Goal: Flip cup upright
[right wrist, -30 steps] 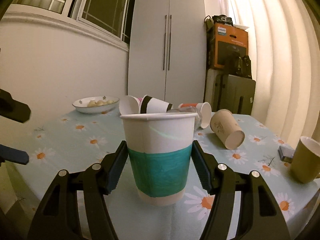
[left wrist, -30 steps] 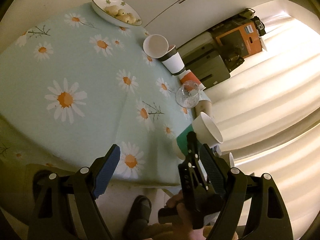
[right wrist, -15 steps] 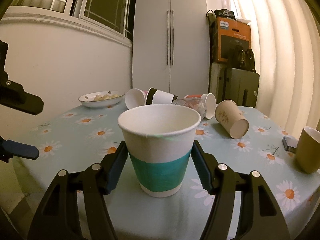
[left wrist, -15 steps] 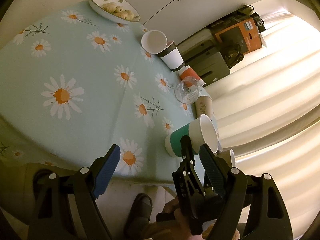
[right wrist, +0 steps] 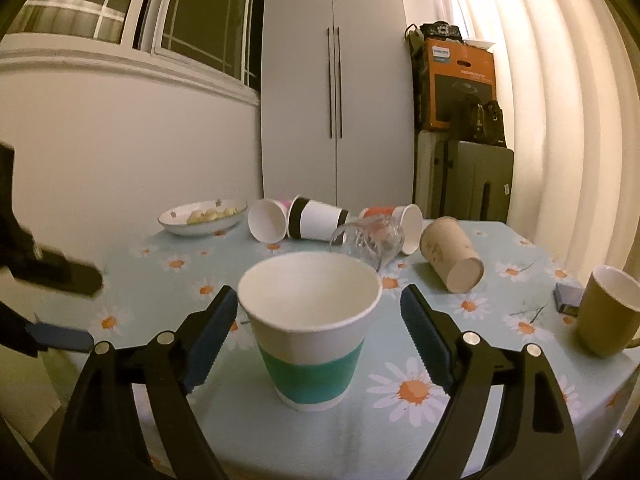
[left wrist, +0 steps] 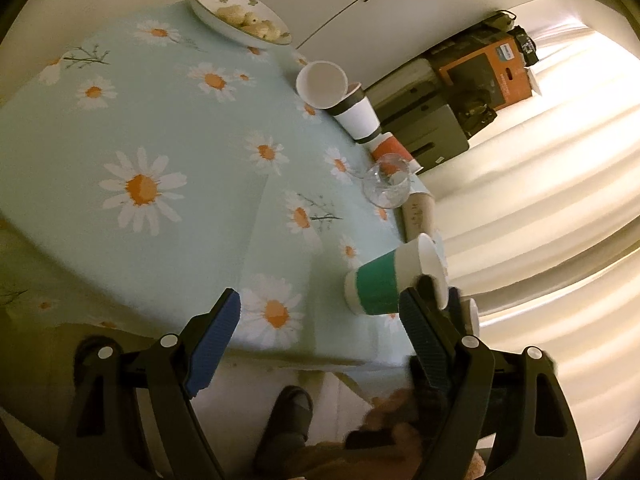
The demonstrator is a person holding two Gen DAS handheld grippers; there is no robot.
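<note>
A white paper cup with a green band (right wrist: 310,328) stands upright on the daisy tablecloth (right wrist: 440,384) near the front edge. My right gripper (right wrist: 320,320) is open; its fingers stand on either side of the cup, apart from it. The cup also shows in the left wrist view (left wrist: 394,280). My left gripper (left wrist: 320,316) is open and empty, held off the table's left front edge. It shows blurred at the left of the right wrist view (right wrist: 60,304).
Several cups lie on their sides at the back: a white one (right wrist: 267,220), a black-banded one (right wrist: 318,219), an orange one (right wrist: 404,220), a clear glass (right wrist: 366,240), a brown one (right wrist: 450,260). A food bowl (right wrist: 202,216) sits back left, an upright olive mug (right wrist: 608,316) right.
My right gripper has opened and let go of the green-banded cup, which now stands on the table. The gripper has drawn back and risen a little. The left gripper has shifted.
</note>
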